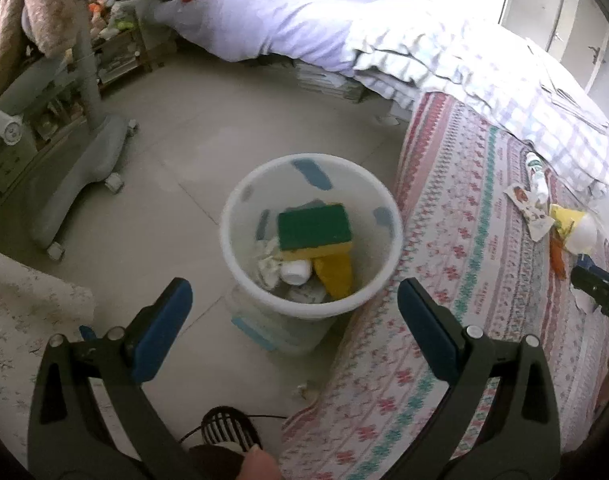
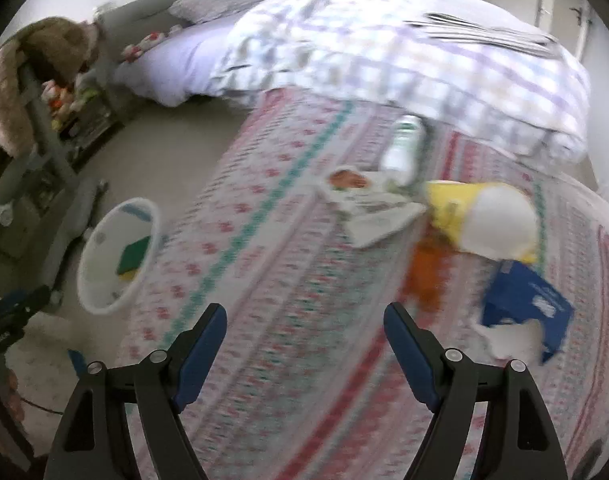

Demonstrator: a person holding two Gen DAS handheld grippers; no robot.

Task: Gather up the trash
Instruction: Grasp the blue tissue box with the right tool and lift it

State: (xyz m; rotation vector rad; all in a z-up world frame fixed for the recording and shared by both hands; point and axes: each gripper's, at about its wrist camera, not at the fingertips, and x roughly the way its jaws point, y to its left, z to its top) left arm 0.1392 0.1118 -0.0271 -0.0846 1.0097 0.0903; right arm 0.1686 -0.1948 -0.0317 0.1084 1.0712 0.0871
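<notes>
Bin [image 1: 310,240] already holds a sponge [image 1: 314,227]. Left gripper [image 1: 294,308] and right gripper [image 2: 304,332] both wide, empty. Right should close squarely on the cup [image 2: 488,220], nearest litter on the bedspread [image 2: 264,280].

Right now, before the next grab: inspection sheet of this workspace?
Surface: patterned red-green bedspread, wrinkled.
Job's things: white plastic bin on floor holding green-yellow sponge; on the bedspread, clear plastic bottle, printed wrapper, yellow-white cup, orange scrap, blue torn carton.
Clutter: crumpled scrap on floor.
Grippers: left gripper and right gripper open, empty.
Cables: thin black cord.
Surroundings: checked duvet, grey wheeled stand.
</notes>
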